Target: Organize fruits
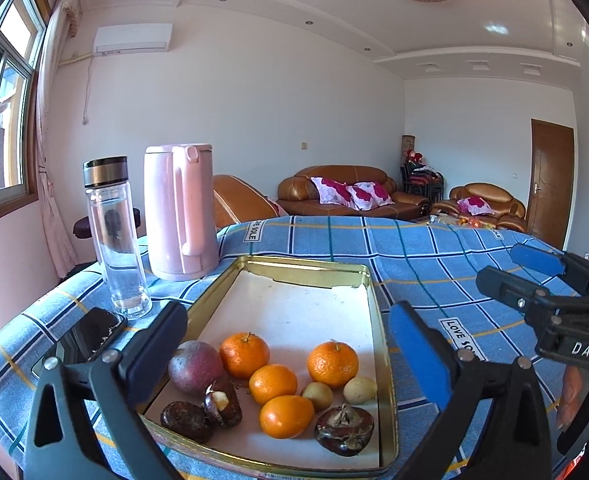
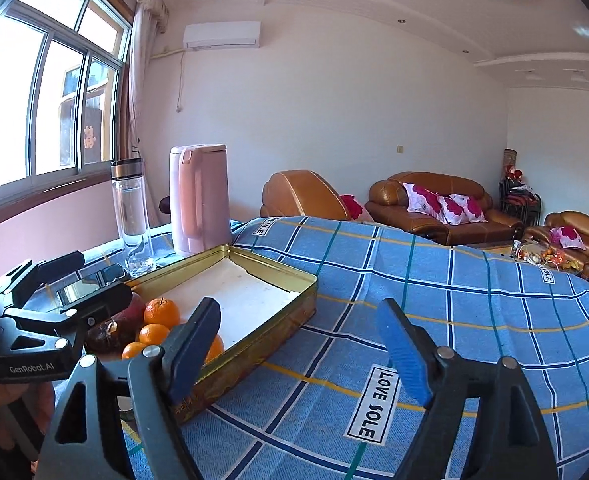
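Observation:
A gold metal tin tray [image 1: 374, 300] sits on the blue checked tablecloth [image 1: 434, 264]. In its near end lie several oranges [image 1: 332, 363], a purple-red round fruit [image 1: 195, 366], two small yellowish fruits [image 1: 359, 390] and three dark brown chestnut-like fruits [image 1: 344, 429]. My left gripper [image 1: 288, 344] is open and empty, its fingers straddling the near end of the tray above the fruit. My right gripper [image 2: 298, 344] is open and empty over the cloth just right of the tray [image 2: 294, 280]; it also shows in the left wrist view [image 1: 514, 268].
A pink kettle [image 1: 178, 210] and a clear water bottle [image 1: 116, 236] stand behind the tray's left corner. A black phone [image 1: 82, 338] lies left of the tray. Brown sofas [image 1: 350, 190] with flowered cushions stand beyond the table. Window at left.

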